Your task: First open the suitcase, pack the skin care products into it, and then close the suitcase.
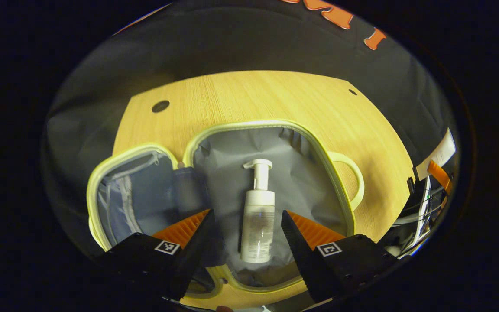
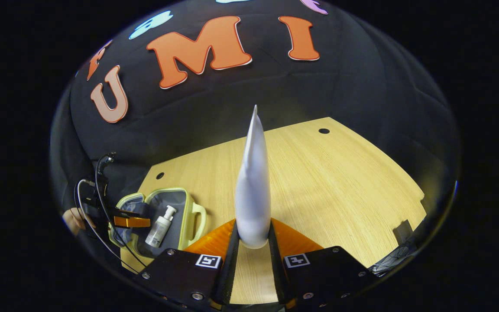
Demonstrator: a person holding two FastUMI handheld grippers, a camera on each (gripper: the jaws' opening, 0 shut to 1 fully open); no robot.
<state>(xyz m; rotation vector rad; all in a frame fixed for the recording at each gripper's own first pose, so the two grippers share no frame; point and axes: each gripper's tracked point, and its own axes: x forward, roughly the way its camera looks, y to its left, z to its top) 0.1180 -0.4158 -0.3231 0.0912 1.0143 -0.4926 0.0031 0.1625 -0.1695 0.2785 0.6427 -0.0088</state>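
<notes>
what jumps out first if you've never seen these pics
The white tube standing tall, clamped between the right gripper fingers above the wooden table. Next, the open suitcase lying flat on that table, with a white pump bottle resting in its grey lining, right ahead of the open left gripper.

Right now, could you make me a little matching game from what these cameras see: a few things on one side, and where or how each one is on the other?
Things:
1. pump bottle
2. white tube
3. suitcase
4. left gripper

States:
A. lying open on the wooden table
B. clamped between the right gripper fingers
C. open, above the bottle
D. lying inside the suitcase on the grey lining

Pairs: 1-D, 2-B, 3-A, 4-C
</notes>
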